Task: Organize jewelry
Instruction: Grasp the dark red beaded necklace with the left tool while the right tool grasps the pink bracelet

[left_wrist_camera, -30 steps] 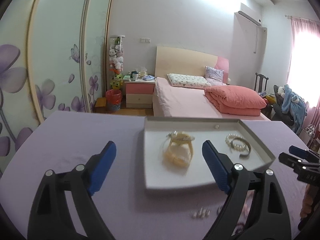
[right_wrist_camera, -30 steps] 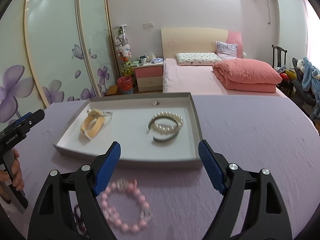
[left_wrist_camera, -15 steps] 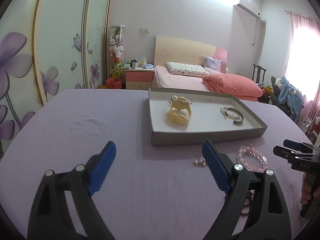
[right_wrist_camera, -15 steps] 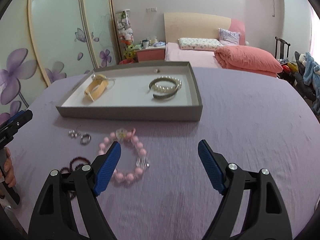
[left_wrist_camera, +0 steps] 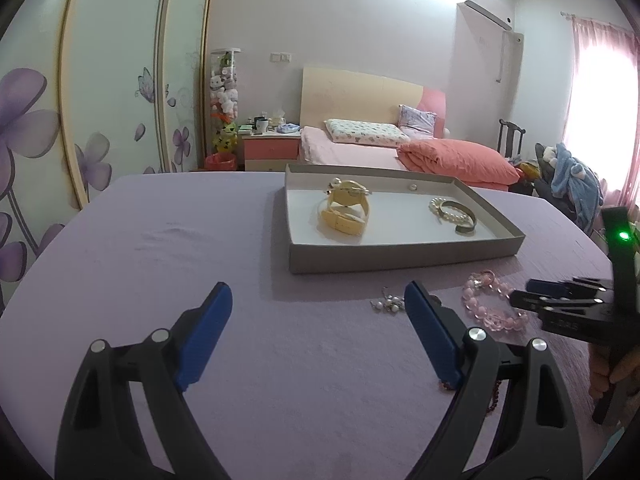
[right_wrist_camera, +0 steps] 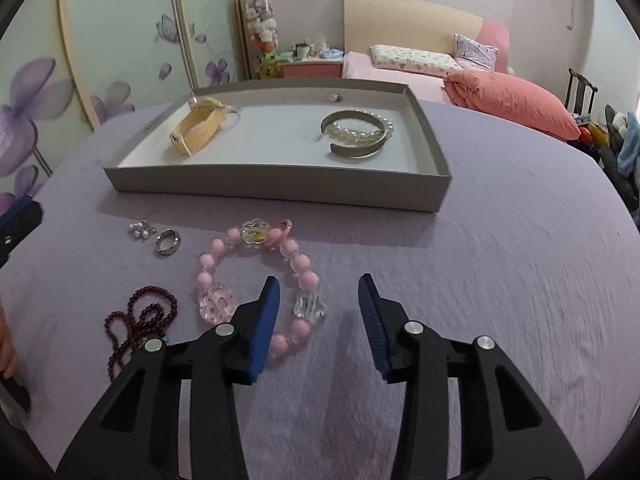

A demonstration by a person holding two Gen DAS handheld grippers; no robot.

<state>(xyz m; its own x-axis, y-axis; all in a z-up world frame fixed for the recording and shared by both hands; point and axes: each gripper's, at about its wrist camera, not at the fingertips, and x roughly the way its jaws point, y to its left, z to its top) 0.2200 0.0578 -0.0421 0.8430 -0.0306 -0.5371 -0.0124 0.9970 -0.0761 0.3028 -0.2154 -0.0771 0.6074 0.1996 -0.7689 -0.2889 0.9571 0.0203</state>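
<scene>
A lavender cloth covers the surface [right_wrist_camera: 500, 240], which stands in a bedroom: a bed [right_wrist_camera: 400, 72] with a coral duvet, a pink nightstand [left_wrist_camera: 271, 151], and sliding wardrobe doors [left_wrist_camera: 100, 92] painted with purple flowers.

One grey tray [right_wrist_camera: 280, 182] sits toward the far side of the surface. Inside it lie two pieces: a yellow strap watch [right_wrist_camera: 198, 132] on the left and a pearl-and-metal bangle [right_wrist_camera: 356, 134] on the right (a small round stud shows on the tray's far wall).

Four pieces lie loose on the cloth in front of the tray: one pink bead bracelet [right_wrist_camera: 256, 276], one silver ring [right_wrist_camera: 167, 242], one small pearl cluster [right_wrist_camera: 141, 230] and one dark red bead strand [right_wrist_camera: 140, 320].

The right tongs [right_wrist_camera: 316, 308] are closing over the near right part of the pink bead bracelet, their blue pads not yet pressing it. The left tongs [left_wrist_camera: 316, 336] hover spread wide above bare cloth, with nothing between them.
</scene>
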